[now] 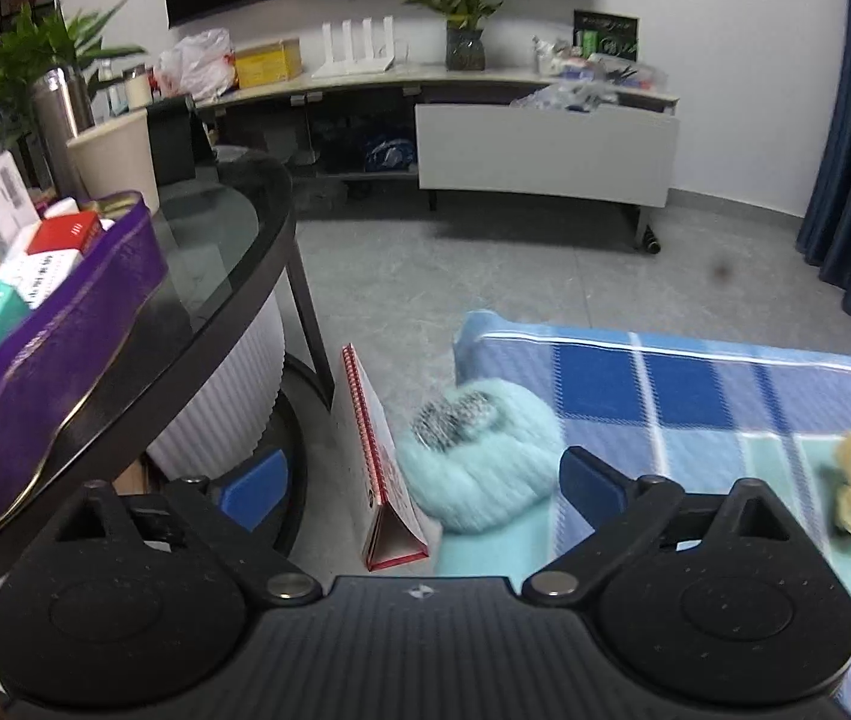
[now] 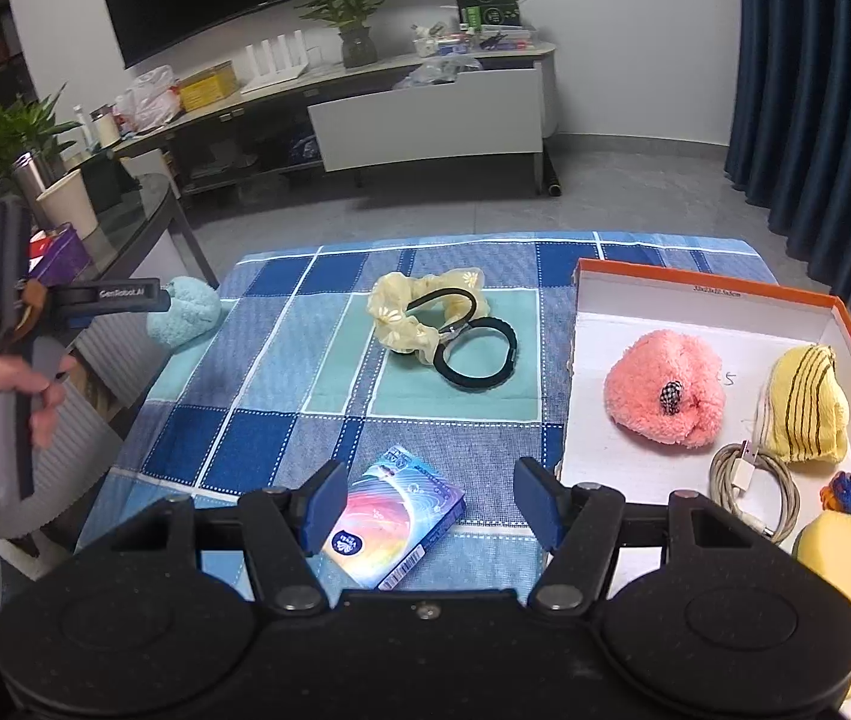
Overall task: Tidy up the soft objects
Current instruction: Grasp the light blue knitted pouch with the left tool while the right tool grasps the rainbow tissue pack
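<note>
Beside fluffy pink puff, coiled white cable, ribbed yellow knit.

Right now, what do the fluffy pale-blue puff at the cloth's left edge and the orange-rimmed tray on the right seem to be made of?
The pale-blue puff looks like plush or fleecy fabric: its surface is fuzzy and matte, with a soft outline. The orange-rimmed tray looks like cardboard, probably a box lid: thin flat walls, a matte white inside, and small print on the far wall.
</note>
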{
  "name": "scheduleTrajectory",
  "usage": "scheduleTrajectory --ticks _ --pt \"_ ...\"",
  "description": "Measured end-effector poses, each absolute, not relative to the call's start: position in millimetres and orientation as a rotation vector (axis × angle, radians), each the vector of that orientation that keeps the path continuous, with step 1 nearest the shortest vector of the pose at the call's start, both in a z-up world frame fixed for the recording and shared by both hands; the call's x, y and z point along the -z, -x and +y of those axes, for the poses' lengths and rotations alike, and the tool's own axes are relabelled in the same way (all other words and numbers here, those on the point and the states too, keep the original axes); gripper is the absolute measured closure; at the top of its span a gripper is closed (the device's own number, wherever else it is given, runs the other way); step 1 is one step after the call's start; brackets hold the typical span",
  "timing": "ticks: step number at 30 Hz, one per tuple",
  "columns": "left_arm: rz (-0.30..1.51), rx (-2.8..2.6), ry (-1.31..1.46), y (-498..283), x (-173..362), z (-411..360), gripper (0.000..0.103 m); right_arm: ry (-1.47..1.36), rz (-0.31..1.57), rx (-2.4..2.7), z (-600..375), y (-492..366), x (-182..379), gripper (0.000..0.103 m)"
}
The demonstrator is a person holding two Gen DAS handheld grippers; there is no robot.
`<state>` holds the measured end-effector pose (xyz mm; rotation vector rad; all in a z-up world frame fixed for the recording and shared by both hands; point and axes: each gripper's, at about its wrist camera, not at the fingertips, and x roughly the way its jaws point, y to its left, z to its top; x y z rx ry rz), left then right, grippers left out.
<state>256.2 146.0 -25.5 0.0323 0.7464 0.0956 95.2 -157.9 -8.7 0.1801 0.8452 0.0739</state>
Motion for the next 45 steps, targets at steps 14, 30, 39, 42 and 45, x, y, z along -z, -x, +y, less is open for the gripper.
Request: scheduleTrajectory --ticks 14,30,39,42,45 --pt "0.780 0.117 -0.042 -292 56 143 0.010 -0.176 0.882 -0.045 -136 -104 21 0.029" --pt "0.713 0.208 -0.062 -202 25 105 0.054 -0.295 0.916 0.012 -129 -100 45 0.026" --pt "0.700 0.224 -0.052 -132 25 89 0.054 -0.446 0.964 0.182 -122 -123 72 0.023" --pt "0.710 0.202 0.005 -124 30 93 0.054 -0.399 0.965 0.175 -114 -132 78 0.020" --pt "0.740 0.197 0.004 -121 35 91 0.054 -0.326 0.958 0.153 -111 -133 79 0.032"
